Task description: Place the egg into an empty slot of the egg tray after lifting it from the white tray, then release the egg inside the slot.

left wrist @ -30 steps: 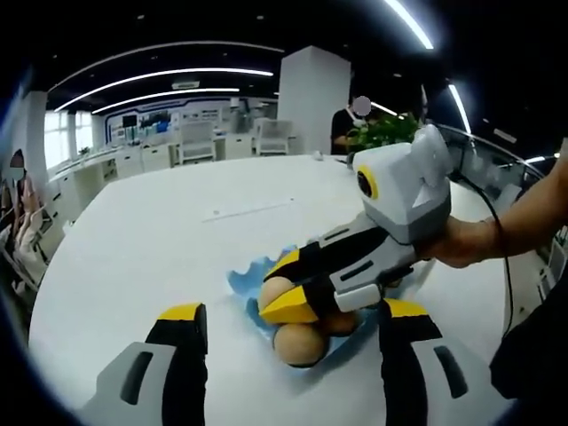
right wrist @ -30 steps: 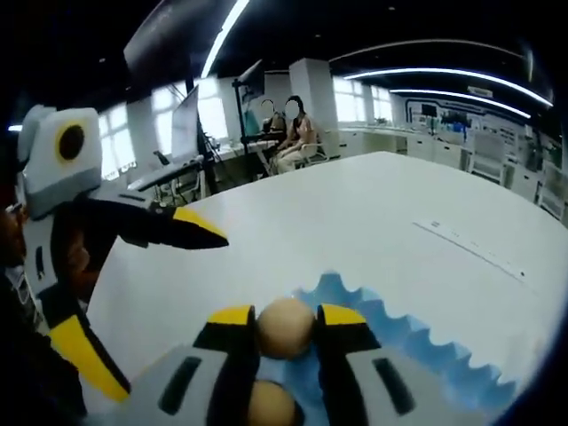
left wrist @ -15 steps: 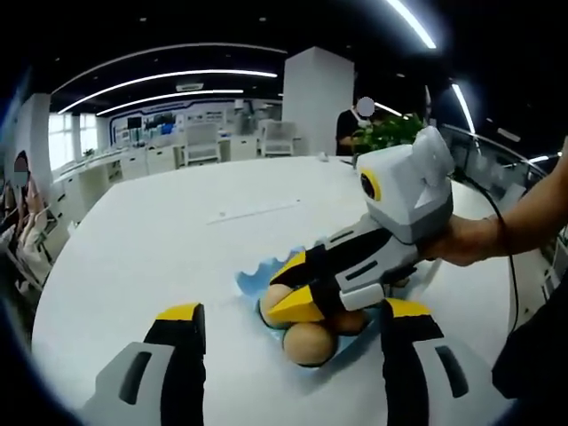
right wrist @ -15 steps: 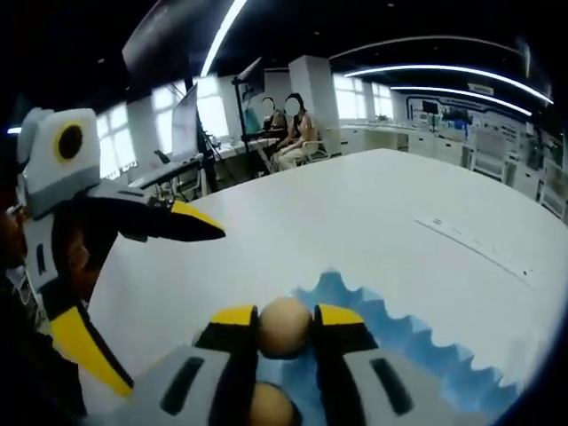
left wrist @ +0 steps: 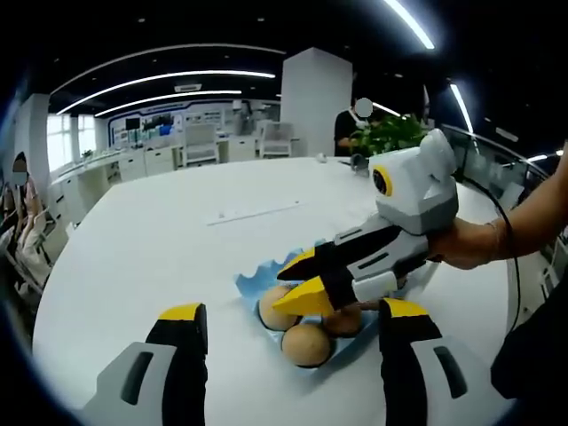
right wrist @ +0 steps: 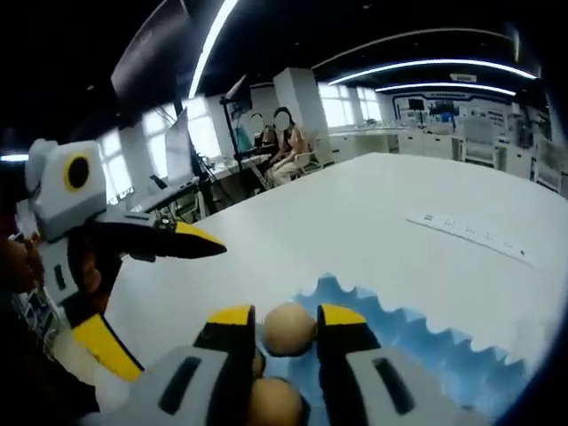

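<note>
Right gripper view has the right gripper (right wrist: 286, 330) looking along its own jaws, which stand beside an egg (right wrist: 290, 327) with a sliver of gap on each side; whether they still pinch it I cannot tell. That egg sits low in the blue egg tray (right wrist: 417, 346). Another egg (right wrist: 272, 399) lies nearer the camera. Left gripper view shows the tray (left wrist: 251, 282) on the white table (left wrist: 160, 240) with three eggs (left wrist: 307, 343) grouped in it. The left gripper (left wrist: 286, 323) hangs with jaws spread wide, holding nothing.
</note>
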Demonstrator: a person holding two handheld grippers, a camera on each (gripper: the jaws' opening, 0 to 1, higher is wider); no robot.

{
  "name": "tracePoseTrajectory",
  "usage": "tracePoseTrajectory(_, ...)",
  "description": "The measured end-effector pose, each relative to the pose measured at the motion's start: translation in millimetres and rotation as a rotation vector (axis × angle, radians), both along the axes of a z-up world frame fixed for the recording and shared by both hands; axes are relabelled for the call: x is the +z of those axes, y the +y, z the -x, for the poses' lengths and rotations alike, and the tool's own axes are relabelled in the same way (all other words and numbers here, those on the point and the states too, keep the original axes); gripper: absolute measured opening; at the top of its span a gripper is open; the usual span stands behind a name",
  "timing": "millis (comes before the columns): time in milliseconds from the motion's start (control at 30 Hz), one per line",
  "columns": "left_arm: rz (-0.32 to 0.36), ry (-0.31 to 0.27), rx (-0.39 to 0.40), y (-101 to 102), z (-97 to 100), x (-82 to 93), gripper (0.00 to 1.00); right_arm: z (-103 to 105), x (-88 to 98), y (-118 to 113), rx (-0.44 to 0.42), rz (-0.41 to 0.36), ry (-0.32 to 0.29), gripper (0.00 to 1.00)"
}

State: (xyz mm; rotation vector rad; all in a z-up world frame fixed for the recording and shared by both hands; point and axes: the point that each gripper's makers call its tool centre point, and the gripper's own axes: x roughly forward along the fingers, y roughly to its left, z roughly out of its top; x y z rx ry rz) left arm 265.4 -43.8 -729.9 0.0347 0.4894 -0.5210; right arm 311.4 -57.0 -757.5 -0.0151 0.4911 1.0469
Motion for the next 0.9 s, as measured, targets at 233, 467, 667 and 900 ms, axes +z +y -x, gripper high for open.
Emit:
tracePoseTrajectory(233, 0.001, -0.004, 0.005, 1, -1.5, 1.4, 0.79, 0, 17.8, -39, -0.102, -0.084, 0.031, 0.27)
tracePoseTrajectory(467, -0.002, 0.003, -0.002, -1, 0.4, -0.2, 0.78, 5, 19.1, -74, -0.173, -0.082, 0.016, 0.27)
tracePoseTrajectory(667, -0.004, 0.004, -0.007, -2, 1.2, -0.4, 0.77, -1, 22.2, -117, -0.288, -0.088, -0.028, 0.26)
tracePoseTrajectory(900, -0.006, 0.003, -0.015, -4, 0.8, 0.0, 0.77, -23, 32.3, -205, -0.577, -0.055, -0.147, 0.27)
